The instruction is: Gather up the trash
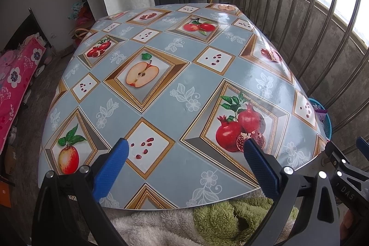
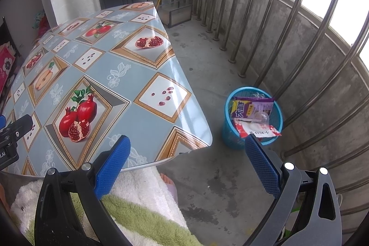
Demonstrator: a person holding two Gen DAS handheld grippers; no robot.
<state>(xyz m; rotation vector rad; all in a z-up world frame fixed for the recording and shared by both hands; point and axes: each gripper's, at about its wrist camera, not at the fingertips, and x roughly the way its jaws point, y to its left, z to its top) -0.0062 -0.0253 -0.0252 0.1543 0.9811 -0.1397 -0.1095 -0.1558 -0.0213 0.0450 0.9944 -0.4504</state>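
The left gripper (image 1: 184, 149) hangs over the near part of the table with its blue-padded fingers (image 1: 111, 167) spread wide and nothing between them. Under the gap lies the printed tablecloth (image 1: 161, 84), a glossy blue-grey sheet with framed pictures of apples, pomegranates and seeds. At the right edge of the left wrist view part of the right gripper (image 1: 346, 167) shows beside the table's corner.

The right gripper (image 2: 186, 149) is likewise released, its blue fingers (image 2: 261, 165) far apart and holding nothing. Its left finger sits over the table's near right corner, and its right finger stands in front of the blue mesh trash basket (image 2: 230, 137). The basket rests on the concrete floor (image 2: 207, 75), just beside the table's right edge and close to the metal railing bars (image 2: 276, 38).

The collected trash is in the basket: a purple and yellow snack wrapper (image 2: 249, 107) stands against the far wall, a red and white wrapper (image 2: 260, 130) lies across the near rim, and a clear crumpled piece of plastic (image 2: 261, 118) rests between them.

Below both grippers a fluffy white and green garment (image 2: 143, 206) covers the person's lap, and a bare foot (image 2: 167, 179) shows on the floor just under the table's edge.
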